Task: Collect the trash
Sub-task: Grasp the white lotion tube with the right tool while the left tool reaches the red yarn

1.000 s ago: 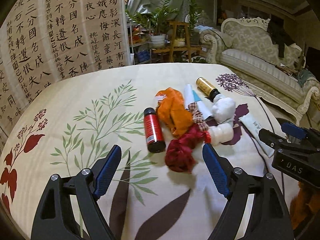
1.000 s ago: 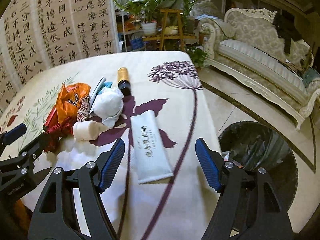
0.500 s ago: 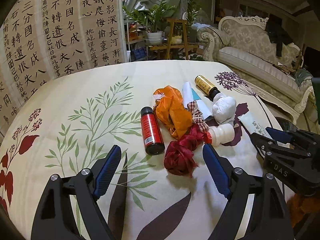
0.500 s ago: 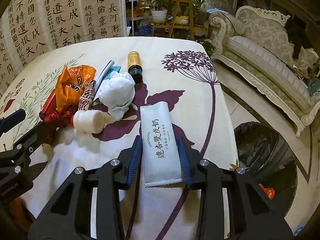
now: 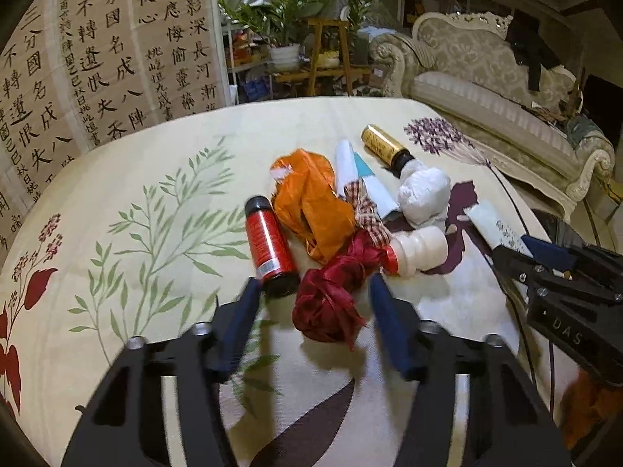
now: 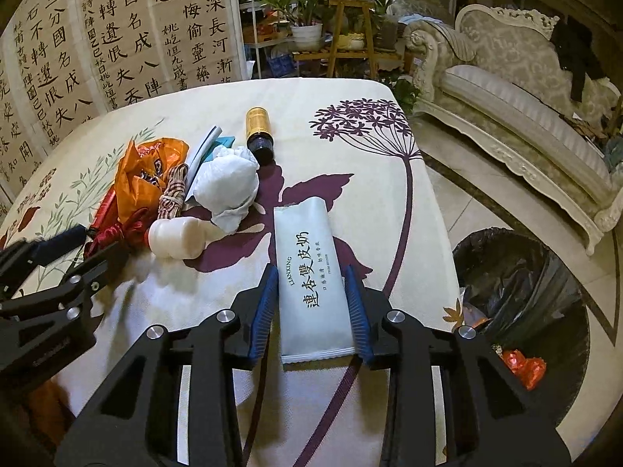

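Cream floral cloth covers the bench (image 6: 389, 163), with a calligraphy screen at upper left and a pale carved sofa at upper right of both views.

Right gripper (image 6: 311, 303): its jaws have just been closing and now clasp the flat pale-blue sachet with dark printed lettering (image 6: 311, 272) across its width, near the lower end, at lower centre of the right-wrist frame. That packet looks light, thin and a little slick, likely to buckle or slide, so a hold across the middle of its width, away from the crimped seam, seems soundest.

Left gripper (image 5: 315, 303): its jaws have just been closing; they flank the crumpled dark-red ribbon bundle (image 5: 331, 303) at lower centre of the left-wrist frame, and the blue pads (image 5: 237, 327) look short of pressing it. The bundle should be soft, weightless and springy; taking it at the thick knot, not at a loose tail, would hold best.

Touching the left pad's tip lies a red cylindrical bottle with black cap (image 5: 268, 245), rigid and apt to roll. Beyond it lie an orange crumpled plastic bag (image 5: 311, 202), a small white ribbed plastic bottle (image 5: 420, 249) and a wadded white tissue (image 5: 424, 194).

At lower right of the right-wrist frame stands the black-lined rubbish bin (image 6: 518, 272), beside the bench on the floor.
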{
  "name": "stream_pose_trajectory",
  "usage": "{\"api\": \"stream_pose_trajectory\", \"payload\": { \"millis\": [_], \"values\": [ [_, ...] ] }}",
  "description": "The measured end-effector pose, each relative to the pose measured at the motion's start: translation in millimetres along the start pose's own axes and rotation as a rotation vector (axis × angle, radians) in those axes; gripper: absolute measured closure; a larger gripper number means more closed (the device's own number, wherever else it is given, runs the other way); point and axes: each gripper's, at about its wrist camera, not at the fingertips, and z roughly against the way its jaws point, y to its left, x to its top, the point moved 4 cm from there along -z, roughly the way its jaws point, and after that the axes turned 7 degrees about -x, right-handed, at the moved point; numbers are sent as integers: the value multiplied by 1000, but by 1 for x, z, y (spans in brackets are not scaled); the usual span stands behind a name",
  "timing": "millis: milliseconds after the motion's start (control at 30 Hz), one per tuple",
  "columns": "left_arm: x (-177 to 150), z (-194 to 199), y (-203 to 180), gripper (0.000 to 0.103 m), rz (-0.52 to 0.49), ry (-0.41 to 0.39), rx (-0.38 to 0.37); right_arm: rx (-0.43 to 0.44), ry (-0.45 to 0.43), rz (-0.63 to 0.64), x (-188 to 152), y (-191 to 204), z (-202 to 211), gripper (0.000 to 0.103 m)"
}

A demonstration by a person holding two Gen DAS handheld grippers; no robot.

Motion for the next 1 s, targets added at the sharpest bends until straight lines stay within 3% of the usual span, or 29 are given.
{"api": "stream_pose_trajectory", "payload": {
  "millis": [133,1000],
  "values": [
    [-4,-1,-3,75,-6,16,-26,5,-2,-5,-1,0,0,69],
    [-22,33,0,77,61,-71,-42,-12,-46,-52,-23,-13,32,69]
  ]
}}
